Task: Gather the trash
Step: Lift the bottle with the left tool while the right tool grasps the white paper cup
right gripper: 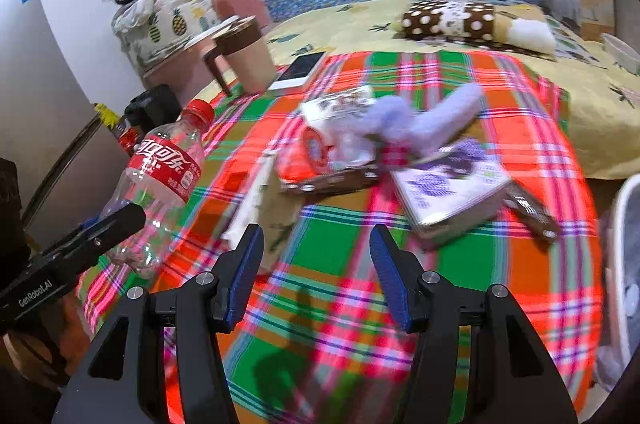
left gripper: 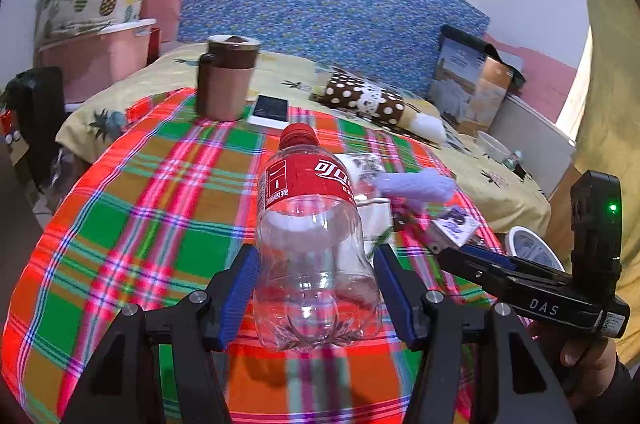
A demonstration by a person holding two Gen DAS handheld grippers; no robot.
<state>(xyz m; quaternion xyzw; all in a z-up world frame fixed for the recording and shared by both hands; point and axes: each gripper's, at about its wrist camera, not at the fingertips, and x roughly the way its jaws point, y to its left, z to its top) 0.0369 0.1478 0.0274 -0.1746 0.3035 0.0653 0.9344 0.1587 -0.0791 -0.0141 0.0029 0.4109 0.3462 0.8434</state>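
While the left gripper (left gripper: 316, 288) carries the empty clear plastic cola bottle with the red label and red cap (left gripper: 310, 240), the thing to get right is a steady clamp: the blue pads (left gripper: 240, 288) sit on the wide lower body, which looks thin and likely to buckle or slip, so I would keep the bottle's neck angled up and away and move it smoothly toward the white round bin (left gripper: 532, 252) at the table's right edge. In the right wrist view the bottle hangs off the left edge of the red, green and orange plaid tablecloth (right gripper: 400, 284), clear of the surface. The left gripper tilts downward and forward, its jaws closed against the bottle's sides. The right gripper (right gripper: 316, 272) also points down over the cloth, its jaws parted and empty, nothing between them; a hand (left gripper: 588, 360) holds its grip. Ahead of it lies the remaining litter: a lilac fuzzy cloth (right gripper: 424, 120), a purple-and-white printed carton (right gripper: 448, 188) and crumpled wrappers (right gripper: 312, 152), blurred
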